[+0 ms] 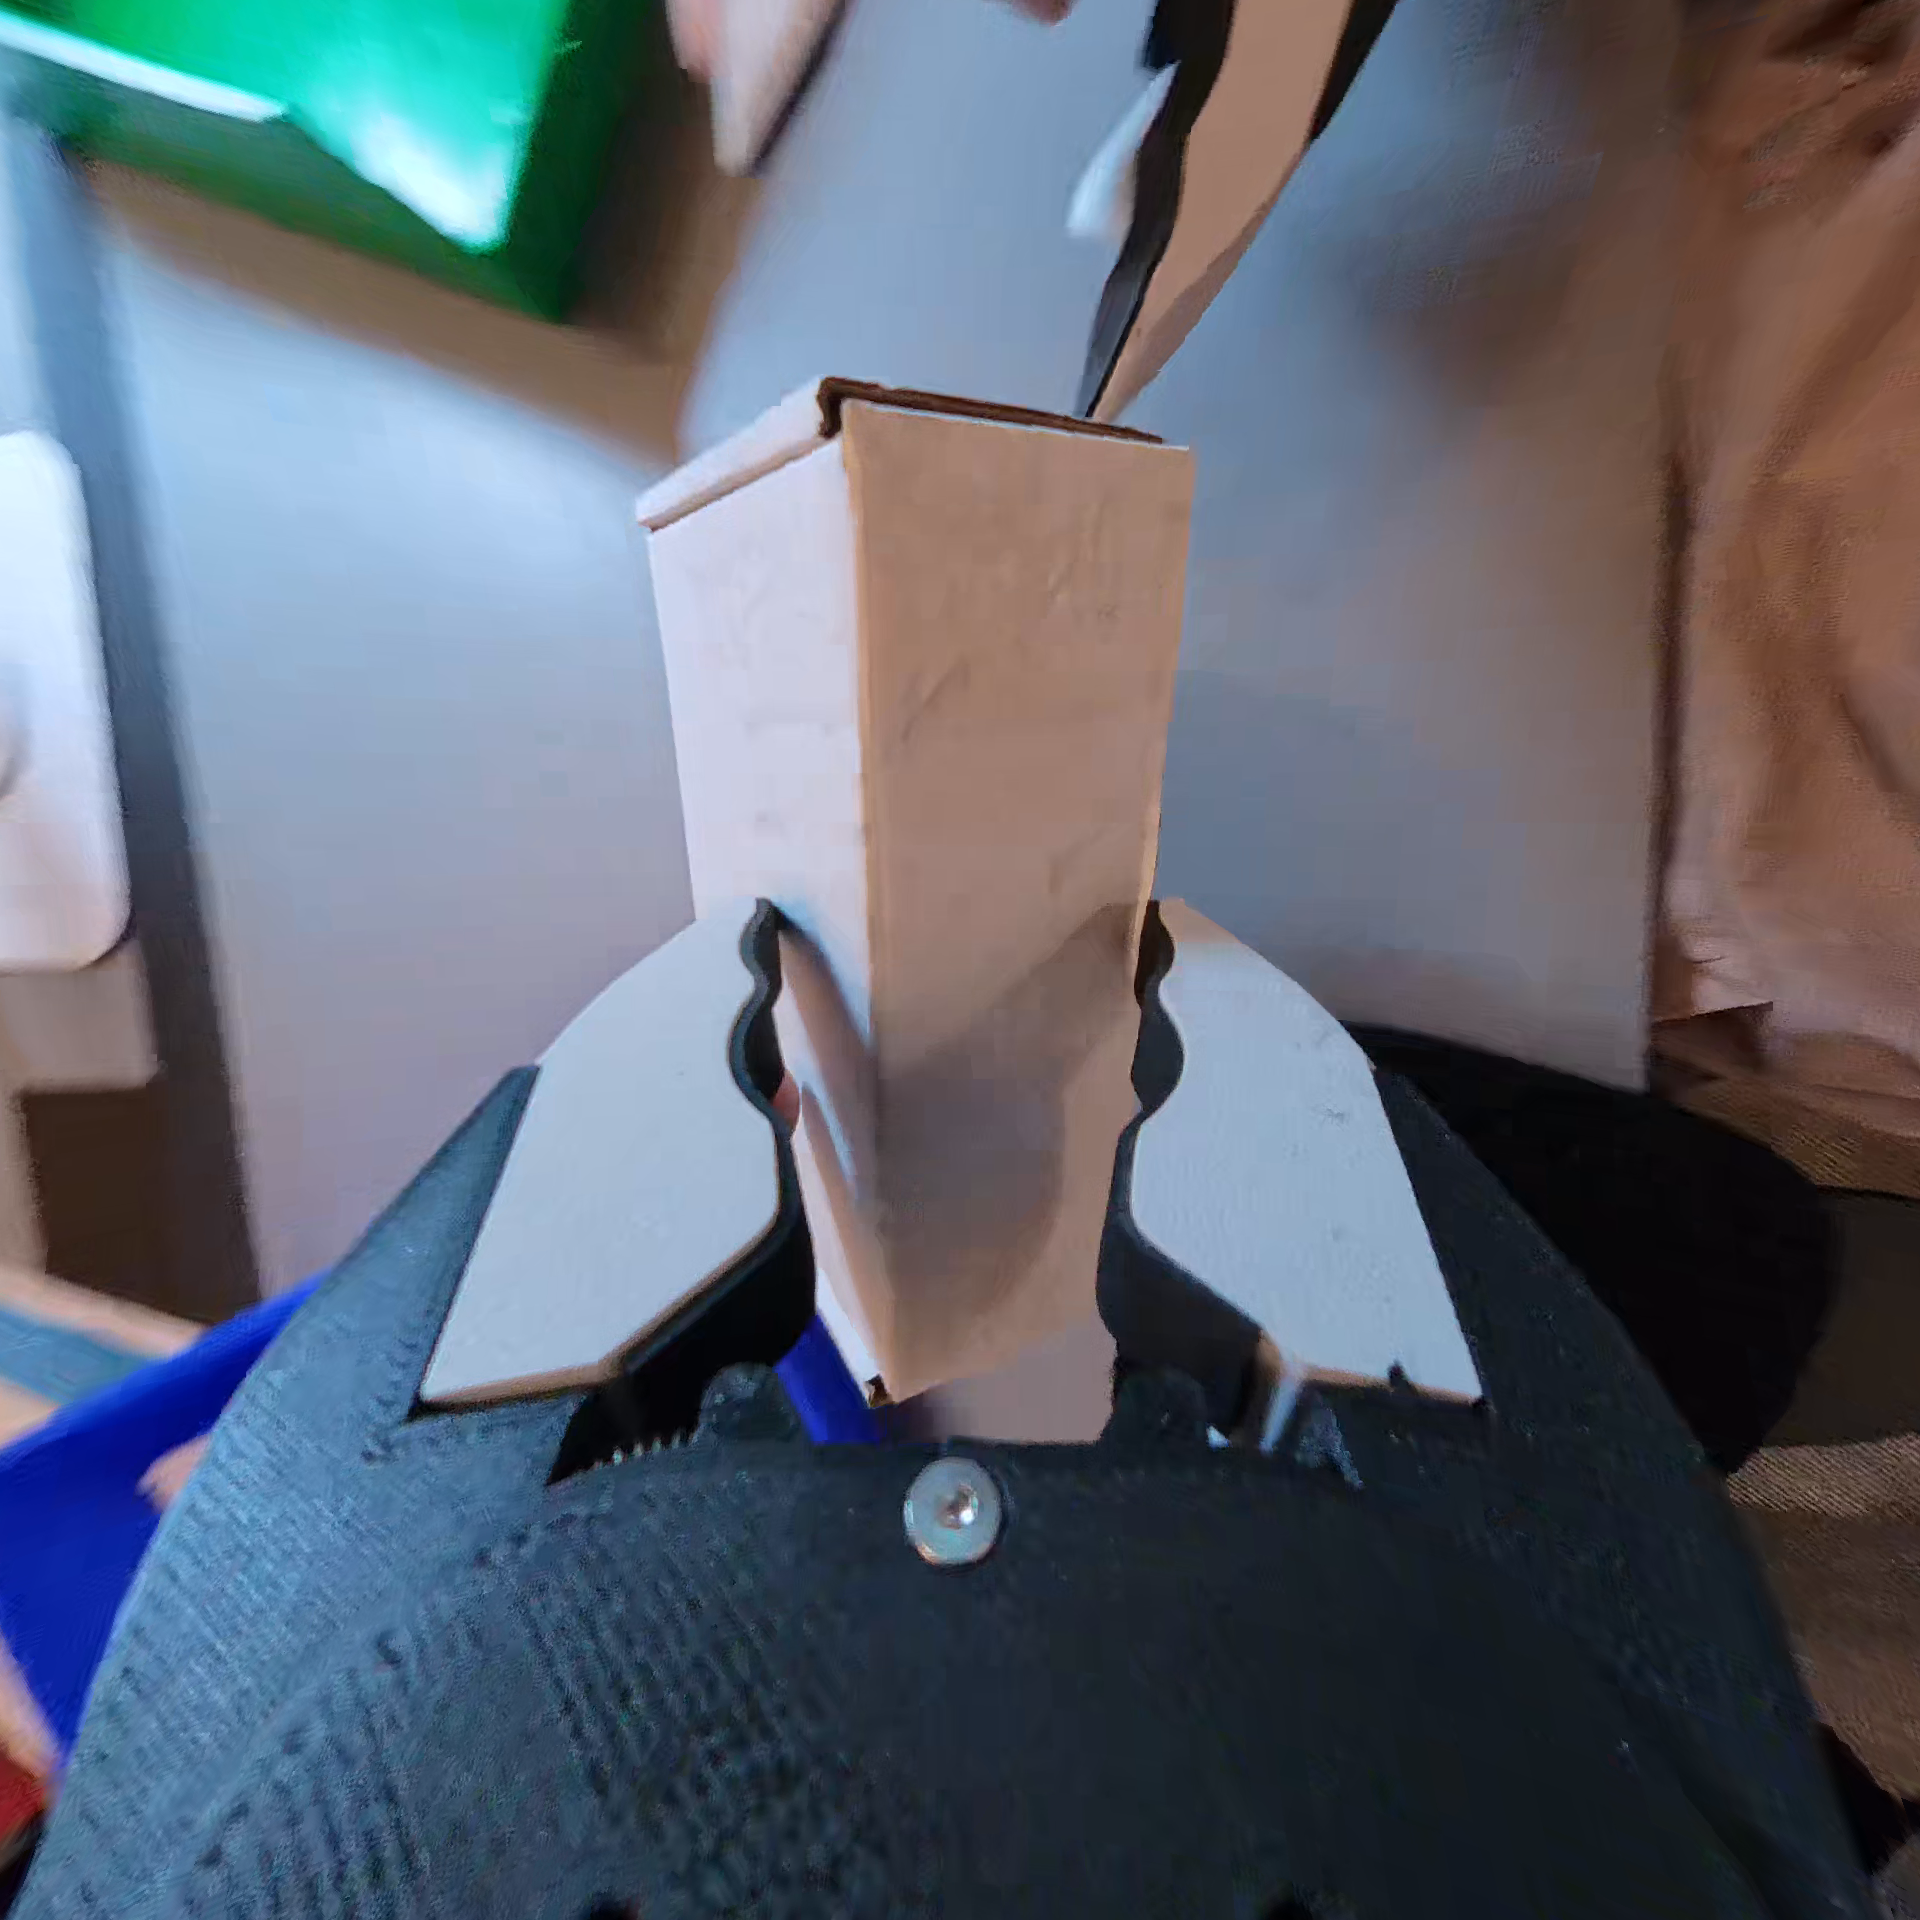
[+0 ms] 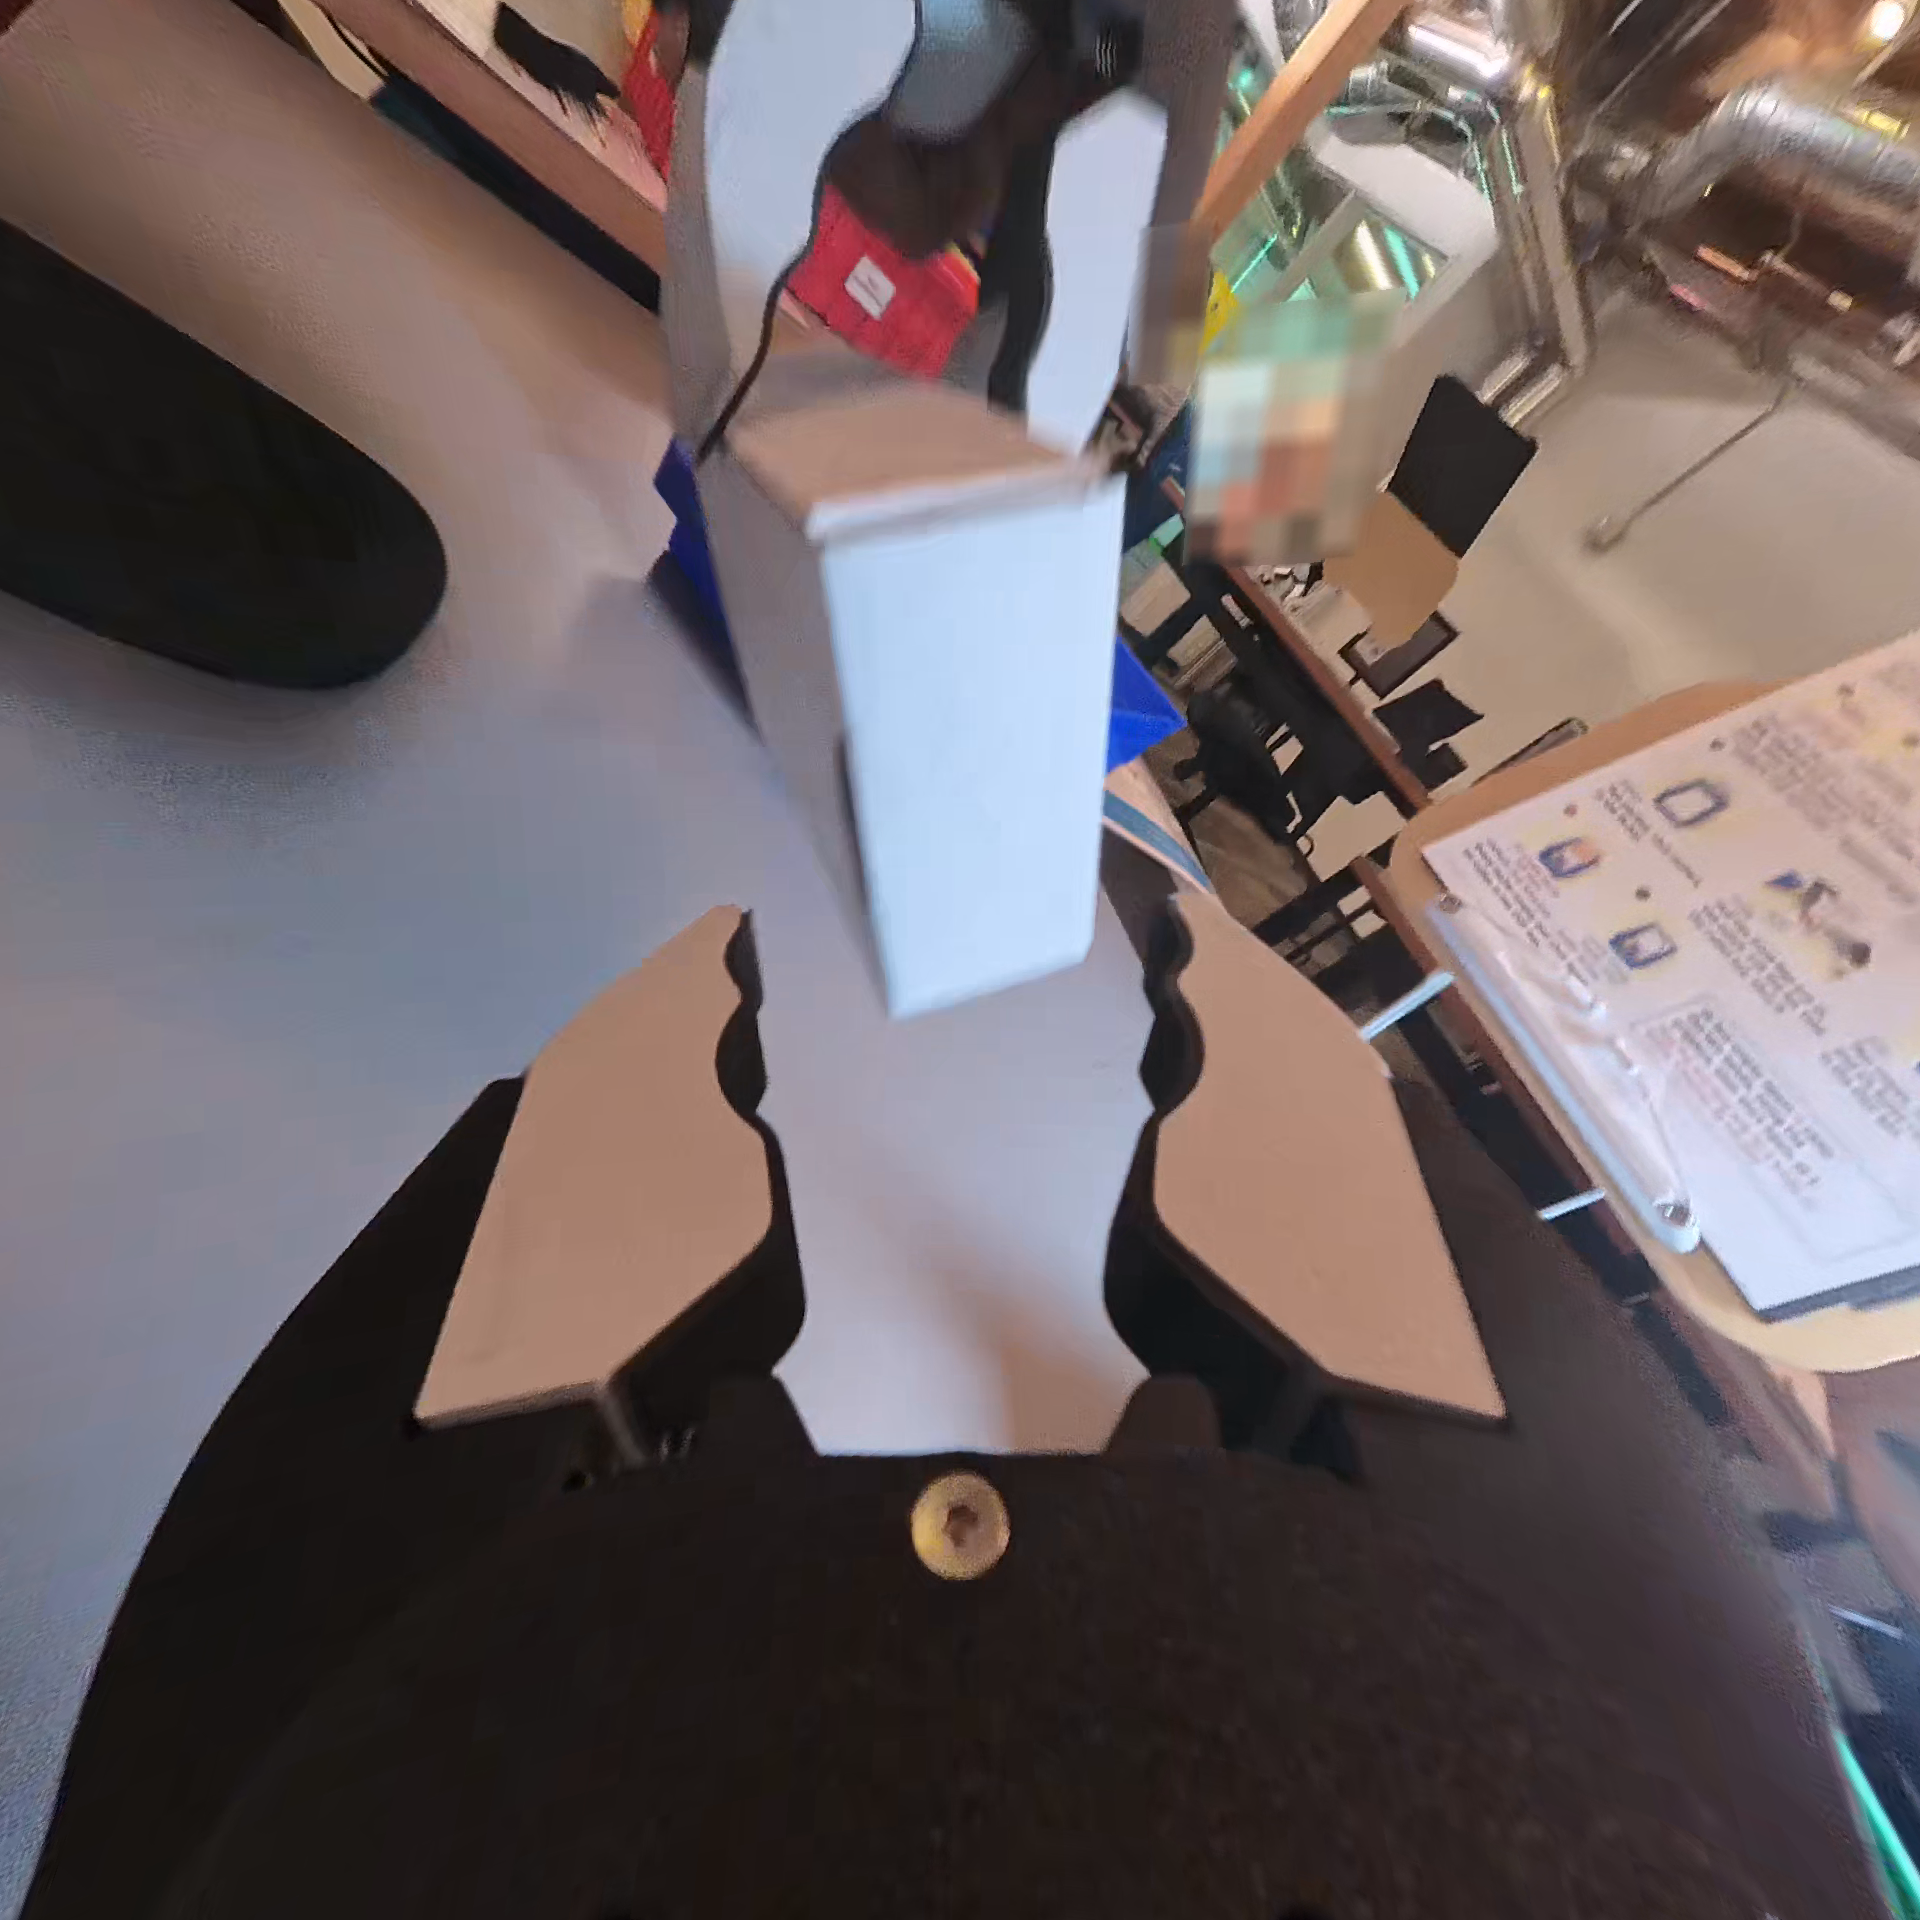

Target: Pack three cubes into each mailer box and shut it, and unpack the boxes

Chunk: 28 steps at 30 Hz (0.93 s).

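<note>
— Left tongs (image 1: 951, 1049)? Clamped on the near end of a tall, closed white cardboard mailer box (image 1: 925, 790), held upright above the pale grey table (image 1: 416, 727).

— Right tongs (image 2: 951, 1049)? Apart, gripping nothing, just short of that same box (image 2: 935, 717). Farther off, a blue bin (image 2: 1143, 707) behind; a printed instruction sheet (image 2: 1725, 966) at right.

Printed sheet (image 2: 1704, 987) on round table (image 2: 1766, 1340); green box (image 1: 416, 135) blurred.
</note>
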{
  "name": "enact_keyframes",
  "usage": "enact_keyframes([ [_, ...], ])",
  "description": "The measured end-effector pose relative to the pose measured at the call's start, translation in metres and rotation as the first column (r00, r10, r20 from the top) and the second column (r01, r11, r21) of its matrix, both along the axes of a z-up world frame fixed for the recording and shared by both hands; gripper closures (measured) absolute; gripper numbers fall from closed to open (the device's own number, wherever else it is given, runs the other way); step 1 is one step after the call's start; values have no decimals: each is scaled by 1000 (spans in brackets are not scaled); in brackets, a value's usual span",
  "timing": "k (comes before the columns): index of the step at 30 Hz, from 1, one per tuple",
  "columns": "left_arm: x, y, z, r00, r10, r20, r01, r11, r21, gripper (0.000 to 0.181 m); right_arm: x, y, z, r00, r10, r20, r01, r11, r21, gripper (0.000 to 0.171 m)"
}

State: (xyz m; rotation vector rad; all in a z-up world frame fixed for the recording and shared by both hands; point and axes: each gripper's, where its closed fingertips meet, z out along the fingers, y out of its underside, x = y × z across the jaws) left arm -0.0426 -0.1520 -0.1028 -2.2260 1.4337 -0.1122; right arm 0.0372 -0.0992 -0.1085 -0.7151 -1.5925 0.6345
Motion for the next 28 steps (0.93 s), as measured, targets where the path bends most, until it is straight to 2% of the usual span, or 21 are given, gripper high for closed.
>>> enact_keyframes([
  [1,15,-2,-9,999,-36,15,36,999,-38,115,-2,-6,0,1000,2,4,-2,1000,21,93],
  [3,39,-2,-24,995,-93,45,96,992,-85,115,-4,-18,-10,997,42,63,-46,997,61,93],
  [4,50,-2,-28,991,-111,71,118,988,-104,115,-3,-23,-17,994,54,92,-61,996,67,99],
  [7,63,2,-37,984,-145,105,157,981,-117,117,4,-20,-28,986,100,137,-94,994,-49,103],
  [9,69,14,-27,971,-103,216,115,992,-44,121,12,-7,-32,977,146,153,-110,969,-221,103],
  [11,65,26,-19,951,-57,303,47,998,43,111,21,8,-36,965,203,167,-119,903,-413,103],
  [13,55,35,-24,929,2,370,-39,995,95,99,28,23,-41,960,226,167,-113,855,-506,103],
  [16,47,43,-48,857,96,507,-161,983,86,91,33,37,-47,955,249,162,-108,800,-591,103],
  [19,52,54,-74,769,155,620,-269,958,95,85,32,42,-58,943,258,210,-77,783,-617,103],
  [22,63,61,-80,711,170,683,-332,936,113,102,33,44,-78,921,255,294,-22,788,-616,102],
  [24,63,62,-82,740,169,651,-338,930,144,102,33,48,-79,924,229,305,6,791,-612,101],
  [28,57,65,-83,737,219,639,-374,920,115,103,31,62,-58,957,60,282,75,892,-445,95],
])
